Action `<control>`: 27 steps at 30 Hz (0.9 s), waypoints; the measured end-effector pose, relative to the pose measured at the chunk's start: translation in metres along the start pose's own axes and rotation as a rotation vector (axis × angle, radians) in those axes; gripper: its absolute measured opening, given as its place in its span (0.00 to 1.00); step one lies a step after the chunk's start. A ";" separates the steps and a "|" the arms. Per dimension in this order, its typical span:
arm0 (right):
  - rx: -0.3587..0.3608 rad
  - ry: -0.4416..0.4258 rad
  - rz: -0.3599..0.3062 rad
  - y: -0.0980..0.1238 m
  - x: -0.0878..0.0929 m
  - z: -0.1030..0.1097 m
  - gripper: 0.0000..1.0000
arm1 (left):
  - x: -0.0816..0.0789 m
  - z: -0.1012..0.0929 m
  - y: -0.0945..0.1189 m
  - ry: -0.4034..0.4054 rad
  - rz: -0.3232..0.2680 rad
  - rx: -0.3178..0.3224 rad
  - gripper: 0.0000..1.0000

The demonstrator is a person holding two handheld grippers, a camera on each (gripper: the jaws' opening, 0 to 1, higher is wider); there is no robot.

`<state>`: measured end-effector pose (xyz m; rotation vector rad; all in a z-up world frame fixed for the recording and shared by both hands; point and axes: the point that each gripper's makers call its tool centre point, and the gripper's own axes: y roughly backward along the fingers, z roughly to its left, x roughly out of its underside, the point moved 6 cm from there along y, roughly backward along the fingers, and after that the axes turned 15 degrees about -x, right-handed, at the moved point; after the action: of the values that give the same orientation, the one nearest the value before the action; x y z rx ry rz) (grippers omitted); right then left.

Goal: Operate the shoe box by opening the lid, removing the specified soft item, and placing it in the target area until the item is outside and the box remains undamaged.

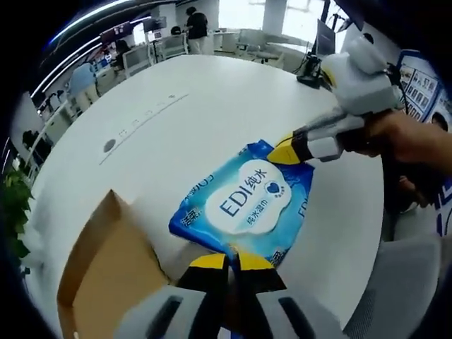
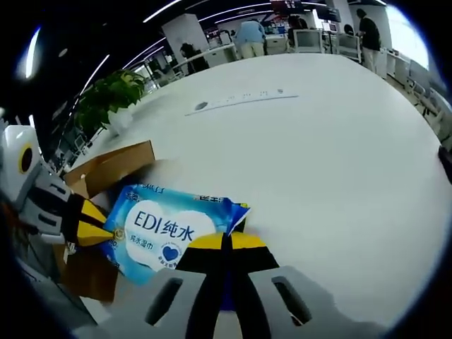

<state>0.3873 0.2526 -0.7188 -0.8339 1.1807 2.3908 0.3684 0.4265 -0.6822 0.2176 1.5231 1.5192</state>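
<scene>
Both grippers hold the blue wipes pack (image 1: 244,205) above the white table (image 1: 212,106), just beside the cardboard box (image 1: 106,275). The left gripper (image 1: 229,260) and right gripper (image 2: 224,241) each pinch opposite edges, jaws closed. Lowering it level should keep the pack from twisting.

An open-plan office. A large round white table (image 1: 212,113) sits in the foreground, with a long cable slot (image 2: 240,101) set into its top. Beyond it, toward twelve o'clock, stand rows of desks with monitors (image 1: 154,25) and office chairs (image 1: 173,46), where people (image 1: 196,28) stand or sit. Strip ceiling lights (image 2: 212,12) run overhead. A leafy potted plant (image 2: 109,92) stands at ten o'clock.
</scene>
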 end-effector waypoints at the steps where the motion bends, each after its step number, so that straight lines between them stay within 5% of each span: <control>1: 0.001 0.002 -0.001 0.000 0.000 0.000 0.00 | 0.001 0.000 0.001 -0.006 0.003 -0.003 0.04; 7: 0.017 0.059 0.015 0.002 0.000 0.003 0.00 | 0.001 -0.002 0.007 0.015 -0.003 0.040 0.15; 19: 0.007 0.068 0.002 0.005 -0.004 0.004 0.01 | -0.002 0.005 0.036 0.100 -0.073 0.079 0.19; 27: 0.005 0.118 0.011 0.009 -0.004 0.007 0.05 | 0.015 0.016 0.058 0.167 -0.128 0.079 0.22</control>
<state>0.3836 0.2527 -0.7076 -0.9810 1.2376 2.3745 0.3437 0.4603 -0.6360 0.0376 1.6972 1.4061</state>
